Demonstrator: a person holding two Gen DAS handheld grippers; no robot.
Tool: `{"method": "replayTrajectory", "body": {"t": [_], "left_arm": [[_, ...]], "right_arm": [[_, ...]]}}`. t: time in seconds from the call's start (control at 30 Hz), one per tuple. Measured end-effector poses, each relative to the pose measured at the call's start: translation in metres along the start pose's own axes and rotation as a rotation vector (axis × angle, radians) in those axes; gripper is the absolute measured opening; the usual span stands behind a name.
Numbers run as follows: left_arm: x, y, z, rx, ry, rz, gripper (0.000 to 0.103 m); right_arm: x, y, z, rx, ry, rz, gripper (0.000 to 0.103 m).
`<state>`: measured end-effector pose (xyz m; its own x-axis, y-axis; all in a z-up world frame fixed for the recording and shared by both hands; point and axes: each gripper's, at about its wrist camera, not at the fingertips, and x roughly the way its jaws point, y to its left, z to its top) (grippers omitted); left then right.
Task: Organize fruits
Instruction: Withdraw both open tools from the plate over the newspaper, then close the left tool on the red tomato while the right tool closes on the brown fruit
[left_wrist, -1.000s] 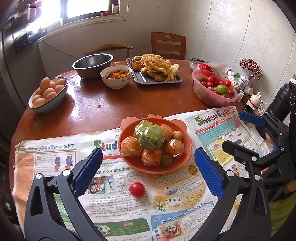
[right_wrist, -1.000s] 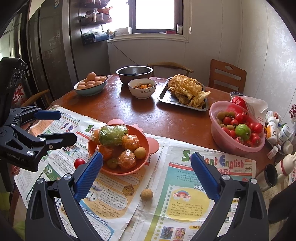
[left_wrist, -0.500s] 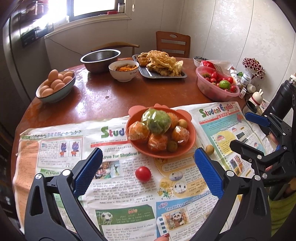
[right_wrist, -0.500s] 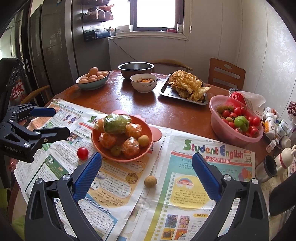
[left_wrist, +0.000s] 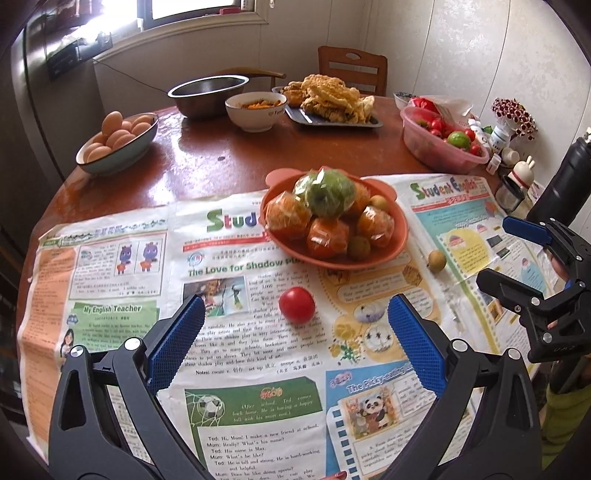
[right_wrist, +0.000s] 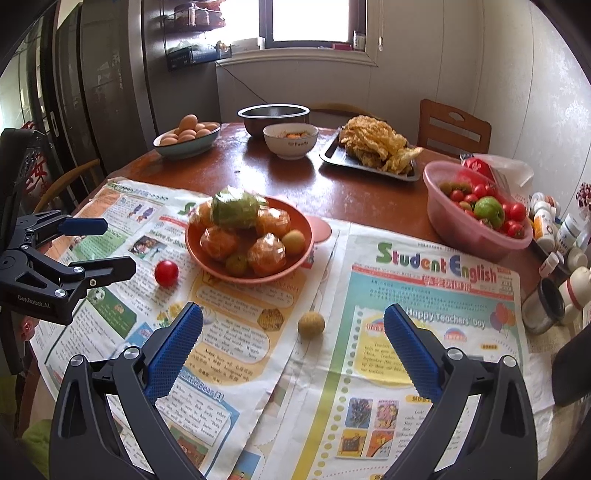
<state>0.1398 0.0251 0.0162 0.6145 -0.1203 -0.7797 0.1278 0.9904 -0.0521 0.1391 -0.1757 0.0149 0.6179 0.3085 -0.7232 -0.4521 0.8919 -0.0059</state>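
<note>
We hold left tool (left_wrist: 295, 317) spread, empty | right tool (right_wrist: 293, 317) spread, empty | red tomato (left_wrist: 296, 305) on newspaper (left_wrist: 236, 369) between left tool's fingers, toward 12 o'clock | tan longan (right_wrist: 311, 324) ahead of right tool at 12 | orange bowl (right_wrist: 303, 236) of wrapped fruit beyond | pink tub (right_wrist: 461, 229) at 2 o'clock on worktop (right_wrist: 258, 177)

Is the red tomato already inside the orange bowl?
No. In the left wrist view the red tomato lies on the newspaper in front of the orange bowl, apart from its rim.
</note>
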Motion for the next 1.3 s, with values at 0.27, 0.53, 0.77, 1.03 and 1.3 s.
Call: {"method": "replayTrajectory", "body": {"t": [0.27,0.53,0.77,1.03,1.3], "left_arm": [[0.025,0.002,-0.022,-0.007,0.054,0.013,0.093],[0.044,0.006,-0.031,-0.03,0.085,0.016,0.093],[0.053,0.009,-0.025,-0.047,0.082,0.028,0.093],[0.058,0.009,-0.018,-0.055,0.078,0.015,0.079],[0.059,0.004,-0.014,-0.038,0.077,-0.017,0.057]], "right_arm": [[0.021,-0.005,-0.024,0.025,0.059,-0.017,0.099],[0.046,-0.017,-0.034,0.045,0.107,-0.047,0.098],[0.057,-0.02,-0.03,0.047,0.106,-0.048,0.096],[0.067,-0.019,-0.023,0.032,0.12,-0.017,0.05],[0.072,-0.014,-0.021,0.007,0.124,0.003,0.023]]}}
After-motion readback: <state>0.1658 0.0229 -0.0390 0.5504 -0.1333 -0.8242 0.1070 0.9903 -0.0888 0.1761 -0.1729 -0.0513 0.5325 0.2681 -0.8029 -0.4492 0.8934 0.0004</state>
